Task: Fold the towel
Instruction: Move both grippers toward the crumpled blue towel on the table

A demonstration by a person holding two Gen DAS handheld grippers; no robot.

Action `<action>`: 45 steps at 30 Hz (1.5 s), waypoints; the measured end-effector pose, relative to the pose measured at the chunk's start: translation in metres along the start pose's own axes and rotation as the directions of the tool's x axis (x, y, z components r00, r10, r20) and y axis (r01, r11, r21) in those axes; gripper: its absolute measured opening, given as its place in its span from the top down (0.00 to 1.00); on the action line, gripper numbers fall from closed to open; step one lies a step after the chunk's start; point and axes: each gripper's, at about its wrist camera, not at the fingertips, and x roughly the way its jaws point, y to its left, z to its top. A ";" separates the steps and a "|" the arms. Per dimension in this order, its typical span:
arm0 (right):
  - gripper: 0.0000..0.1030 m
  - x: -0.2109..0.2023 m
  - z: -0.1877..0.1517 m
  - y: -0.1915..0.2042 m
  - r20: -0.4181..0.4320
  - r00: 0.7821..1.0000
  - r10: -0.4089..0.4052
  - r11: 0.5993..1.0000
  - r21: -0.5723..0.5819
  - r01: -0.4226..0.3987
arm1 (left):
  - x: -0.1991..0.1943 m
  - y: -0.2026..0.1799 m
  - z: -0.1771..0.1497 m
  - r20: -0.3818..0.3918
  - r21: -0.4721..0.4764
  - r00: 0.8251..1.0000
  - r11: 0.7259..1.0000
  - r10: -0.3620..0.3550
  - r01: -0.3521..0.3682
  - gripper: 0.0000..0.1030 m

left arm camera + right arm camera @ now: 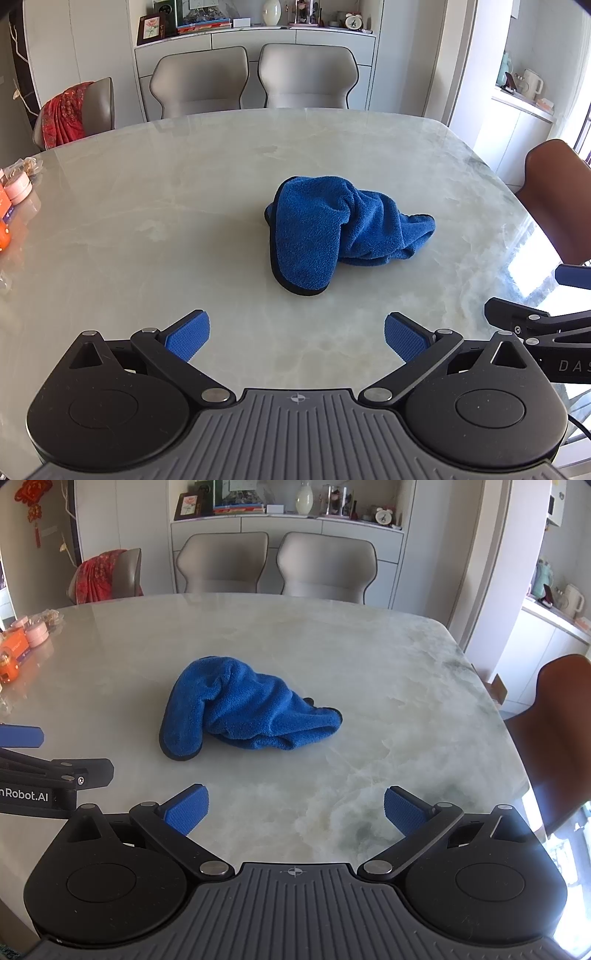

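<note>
A blue fleece towel (332,232) with a dark hem lies crumpled in a heap on the pale marble table (147,206). It also shows in the right wrist view (243,712). My left gripper (297,338) is open and empty, held above the table's near side, short of the towel. My right gripper (295,812) is open and empty too, to the right of the left one and short of the towel. The right gripper's body shows at the right edge of the left wrist view (546,325). The left gripper's body shows at the left edge of the right wrist view (55,775).
Two grey chairs (255,77) stand at the table's far side. A chair with a red cloth (70,110) is at the far left, a brown chair (557,199) at the right. Small pink and orange items (14,195) sit at the table's left edge.
</note>
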 end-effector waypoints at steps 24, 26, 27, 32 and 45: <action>0.01 0.020 0.009 0.005 -0.069 0.997 -0.033 0.999 -0.024 0.031 | 0.017 0.000 0.007 -0.045 0.009 0.999 1.000 -0.002 0.003 0.00; 0.00 0.022 0.009 0.005 -0.074 0.997 -0.032 0.999 -0.022 0.030 | 0.020 0.001 0.008 -0.050 0.006 0.999 1.000 -0.002 0.002 0.00; 0.01 0.023 0.009 0.005 -0.076 0.997 -0.031 0.999 -0.021 0.030 | 0.021 0.002 0.009 -0.052 0.005 0.999 1.000 -0.001 0.001 0.00; 0.01 0.033 0.017 -0.003 -0.092 0.995 -0.023 1.000 -0.007 0.022 | 0.030 0.005 0.015 -0.060 -0.002 0.998 1.000 -0.001 0.001 0.00; 0.01 0.059 0.039 -0.019 -0.063 0.997 0.033 0.999 0.020 -0.032 | 0.051 0.015 0.037 -0.059 -0.001 0.998 1.000 -0.017 0.017 0.00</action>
